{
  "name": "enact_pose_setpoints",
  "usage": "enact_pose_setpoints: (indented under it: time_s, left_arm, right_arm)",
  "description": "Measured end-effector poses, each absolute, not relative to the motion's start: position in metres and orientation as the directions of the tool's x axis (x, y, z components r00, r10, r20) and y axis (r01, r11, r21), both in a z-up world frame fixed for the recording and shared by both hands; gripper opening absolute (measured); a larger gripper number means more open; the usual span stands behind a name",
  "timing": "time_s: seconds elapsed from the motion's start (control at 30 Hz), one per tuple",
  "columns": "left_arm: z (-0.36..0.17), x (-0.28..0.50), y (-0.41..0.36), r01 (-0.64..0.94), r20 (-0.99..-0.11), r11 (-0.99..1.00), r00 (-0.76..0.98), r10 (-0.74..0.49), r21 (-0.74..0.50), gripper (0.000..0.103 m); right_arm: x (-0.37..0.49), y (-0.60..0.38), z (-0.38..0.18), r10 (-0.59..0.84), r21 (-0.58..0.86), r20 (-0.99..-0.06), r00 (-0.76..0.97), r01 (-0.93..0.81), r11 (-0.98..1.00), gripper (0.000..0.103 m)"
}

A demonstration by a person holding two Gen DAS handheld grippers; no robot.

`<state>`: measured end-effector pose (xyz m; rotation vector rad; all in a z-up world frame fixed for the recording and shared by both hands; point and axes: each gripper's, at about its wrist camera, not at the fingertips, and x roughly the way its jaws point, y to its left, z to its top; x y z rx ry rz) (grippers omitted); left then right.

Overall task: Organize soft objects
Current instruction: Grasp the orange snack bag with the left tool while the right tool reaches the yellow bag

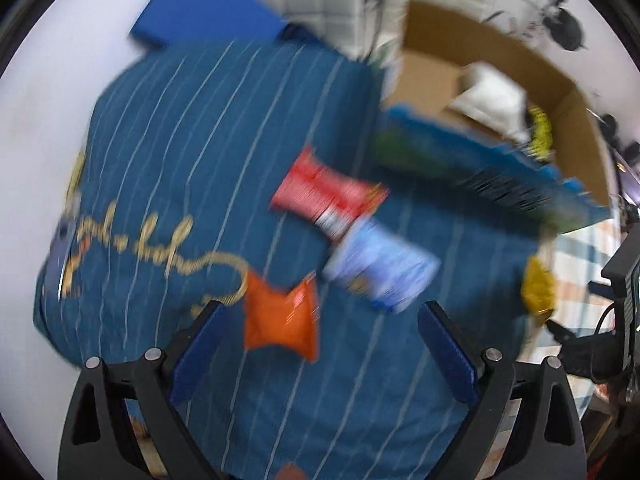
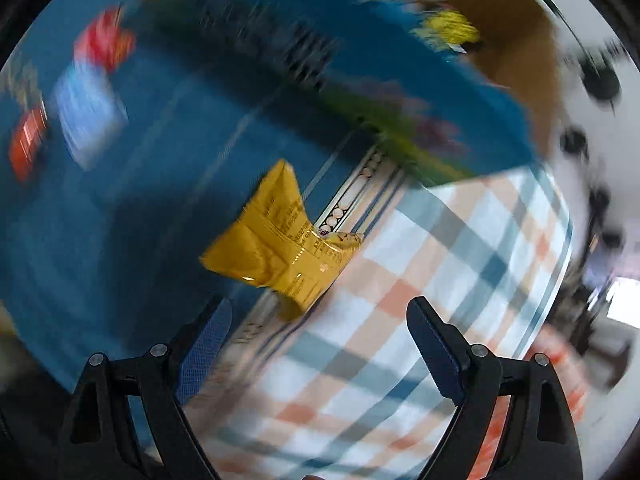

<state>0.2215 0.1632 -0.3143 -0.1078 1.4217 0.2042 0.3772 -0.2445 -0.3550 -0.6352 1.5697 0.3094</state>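
Both views are motion-blurred. In the left wrist view, my left gripper [image 1: 320, 320] is open and empty, hovering over an orange snack packet [image 1: 280, 318] on a blue striped cloth [image 1: 180, 152]. A red packet [image 1: 324, 194] and a light blue packet [image 1: 380, 266] lie beyond it. A yellow packet [image 1: 538, 290] lies at the right. In the right wrist view, my right gripper [image 2: 320, 320] is open and empty, just short of the yellow packet [image 2: 280, 242], which straddles the blue cloth's [image 2: 120, 220] edge and a plaid cloth [image 2: 420, 300].
An open cardboard box [image 1: 500, 60] stands behind, holding a white soft item [image 1: 490, 98] and a yellow item [image 1: 540, 132]. Its blue printed flap [image 1: 480, 160] hangs forward. The box also shows in the right wrist view [image 2: 516, 40]. The other gripper's dark frame [image 1: 616, 320] is at the right.
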Motion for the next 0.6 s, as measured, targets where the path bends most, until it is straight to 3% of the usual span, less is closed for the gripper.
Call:
enact_pose_setpoints:
  time_s: [0.2, 0.23, 0.27, 0.33, 0.6]
  left_arm:
    - [-0.359, 0.198, 0.203, -0.348, -0.999, 0.937, 0.027, 0.043, 0.031, 0.097]
    - [-0.366, 0.198, 0.208, -0.364, -0.999, 0.931, 0.013, 0.036, 0.029, 0.097]
    - [-0.377, 0.198, 0.214, -0.38, -1.0, 0.925, -0.013, 0.028, 0.031, 0.097]
    - [-0.392, 0.198, 0.221, -0.4, -0.999, 0.916, -0.051, 0.019, 0.038, 0.097]
    - [-0.436, 0.177, 0.279, -0.722, -0.954, 0.671, -0.05, -0.295, -0.17, 0.097]
  right_arm:
    - [0.382, -0.228, -0.402, -0.286, -0.182, -0.957, -0.035, -0.696, 0.695, 0.091]
    - [0.381, -0.226, -0.408, -0.292, -0.182, -0.956, -0.039, -0.701, 0.69, 0.085]
    - [0.382, -0.225, -0.412, -0.296, -0.182, -0.954, -0.043, -0.7, 0.69, 0.072]
    - [0.385, -0.222, -0.417, -0.312, -0.193, -0.949, -0.048, -0.693, 0.694, 0.067]
    - [0.378, -0.223, -0.413, -0.266, -0.153, -0.958, -0.106, -0.596, 0.788, 0.06]
